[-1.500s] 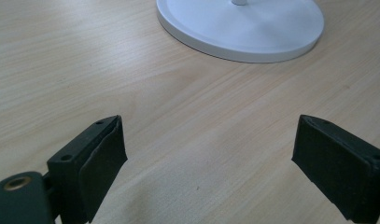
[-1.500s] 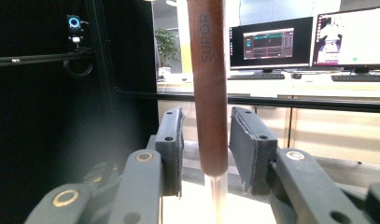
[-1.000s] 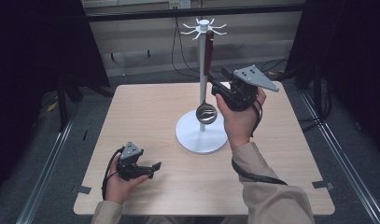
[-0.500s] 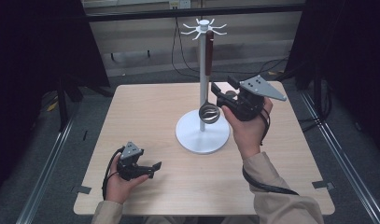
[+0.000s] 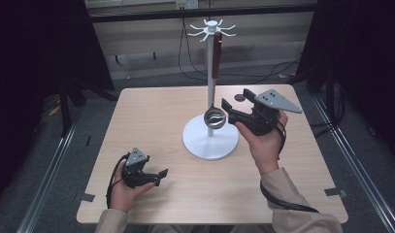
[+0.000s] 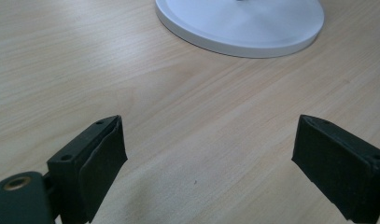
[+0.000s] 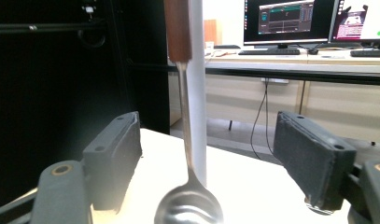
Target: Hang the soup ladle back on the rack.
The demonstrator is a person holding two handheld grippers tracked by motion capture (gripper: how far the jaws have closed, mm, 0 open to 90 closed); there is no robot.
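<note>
Left gripper is just sitting low over the table at about 7 o'clock, jaws spread wide with nothing but bare wood between them, pointing toward the white stand. Over at 3 o'clock of the stand's base, the right gripper has just been opening its jaws and they're gaping with nothing pinched. The spoon is hanging bowl-down off the stand's top hooks, right against the pole, sitting between those open jaws but touching neither pad.
</note>
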